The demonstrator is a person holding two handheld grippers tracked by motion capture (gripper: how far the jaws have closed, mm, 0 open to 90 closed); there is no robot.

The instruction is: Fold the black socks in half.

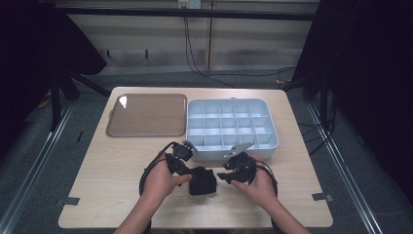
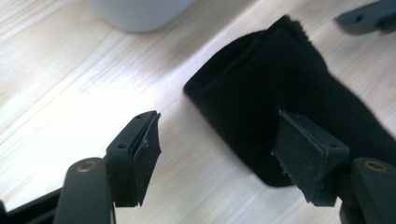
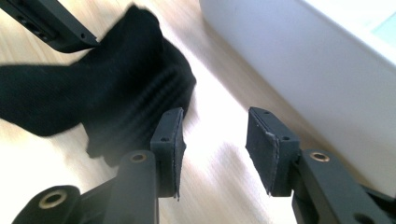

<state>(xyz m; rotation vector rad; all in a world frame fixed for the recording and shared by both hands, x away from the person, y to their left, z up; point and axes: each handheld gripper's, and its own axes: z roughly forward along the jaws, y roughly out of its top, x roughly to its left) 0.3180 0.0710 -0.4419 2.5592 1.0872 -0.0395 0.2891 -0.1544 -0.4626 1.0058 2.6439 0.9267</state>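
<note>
A folded black sock (image 1: pixel 202 180) is lying on the wooden table (image 1: pixel 112 170), just in front of the grey compartment box (image 1: pixel 232 127) — between the two grippers. The left gripper (image 2: pixel 215 149) is standing with its jaws apart, one jaw over the sock's edge, nothing pinched. The right gripper (image 3: pixel 214 149) is sitting beside the sock near the box's white wall — jaws apart over bare wood, gripping nothing.

this is looking like a lab recording booth: black curtains (image 1: pixel 375 73) are hanging on both sides of a bare wooden table (image 1: pixel 112 180), cables (image 1: pixel 195 53) are trailing down the back wall, and tape marks (image 1: pixel 322 197) are sitting by the table's corners.
</note>
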